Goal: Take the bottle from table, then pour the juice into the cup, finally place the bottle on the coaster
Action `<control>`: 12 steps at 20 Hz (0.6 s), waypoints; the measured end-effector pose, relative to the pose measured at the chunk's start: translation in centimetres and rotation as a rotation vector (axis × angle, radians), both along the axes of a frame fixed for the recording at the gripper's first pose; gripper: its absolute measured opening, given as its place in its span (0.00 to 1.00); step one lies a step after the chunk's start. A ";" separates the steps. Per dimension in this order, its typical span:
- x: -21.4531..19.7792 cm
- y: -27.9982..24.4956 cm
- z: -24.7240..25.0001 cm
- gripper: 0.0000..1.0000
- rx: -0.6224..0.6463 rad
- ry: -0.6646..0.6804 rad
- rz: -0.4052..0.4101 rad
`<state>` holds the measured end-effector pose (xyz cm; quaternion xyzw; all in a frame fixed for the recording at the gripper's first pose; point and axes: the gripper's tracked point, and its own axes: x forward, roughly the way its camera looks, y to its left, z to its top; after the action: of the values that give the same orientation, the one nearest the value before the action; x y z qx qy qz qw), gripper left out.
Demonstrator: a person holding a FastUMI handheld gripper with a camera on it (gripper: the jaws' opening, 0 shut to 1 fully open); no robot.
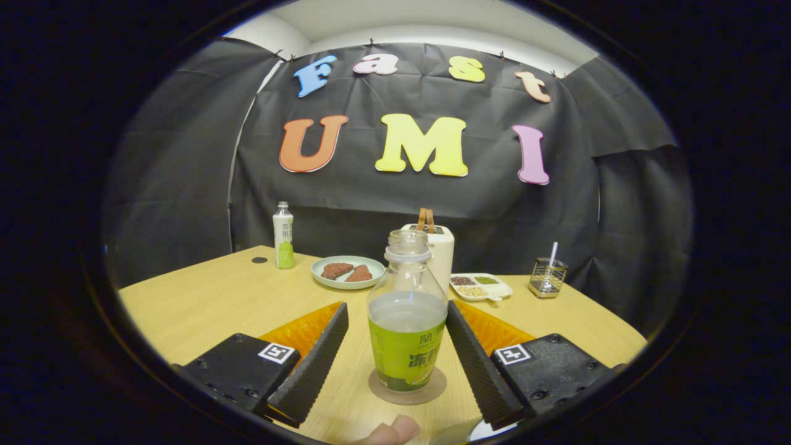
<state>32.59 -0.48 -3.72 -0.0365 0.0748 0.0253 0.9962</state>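
Observation:
An uncapped clear bottle [407, 321] with a green label and pale juice up to about its shoulder stands upright on a round brown coaster [408, 390] on the wooden table [210, 303]. My gripper [395, 308] is open, one ridged black finger on each side of the bottle. The left finger [315, 364] stands clear of it with a visible gap. The right finger [479, 364] sits close by the bottle's side near its tip. A curved white rim [479, 431], possibly the cup, shows just under the right finger.
A person's fingertip [390, 432] pokes in below the coaster. Beyond the bottle stand a white container with a brown handle [440, 250], a plate of brown pieces [347, 272], a sectioned dish [481, 287], a metal holder [547, 277] and a second capped bottle [283, 237].

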 end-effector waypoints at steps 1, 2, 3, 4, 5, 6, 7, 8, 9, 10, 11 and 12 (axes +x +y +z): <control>-0.4 0.0 0.2 1.00 -0.005 -0.001 -0.004; -0.7 0.0 0.2 1.00 -0.011 -0.001 -0.010; -1.1 -0.2 0.4 1.00 -0.017 -0.002 -0.023; -1.5 -0.5 0.5 1.00 -0.023 0.003 -0.032; -2.0 -0.8 0.7 1.00 -0.027 0.009 -0.042; -2.6 -1.2 1.0 1.00 -0.034 0.013 -0.062; -3.4 -1.7 1.4 1.00 -0.045 0.009 -0.085; -4.1 -1.8 1.9 1.00 -0.052 -0.004 -0.098; -4.9 -1.8 2.2 1.00 -0.054 -0.010 -0.101; -5.7 -2.0 2.2 1.00 -0.050 -0.016 -0.108; -6.7 -2.2 2.3 1.00 -0.048 -0.018 -0.114; -7.7 -2.6 2.0 1.00 -0.047 -0.015 -0.124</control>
<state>24.90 -3.10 -1.73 -0.0555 0.0699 -0.0386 0.9953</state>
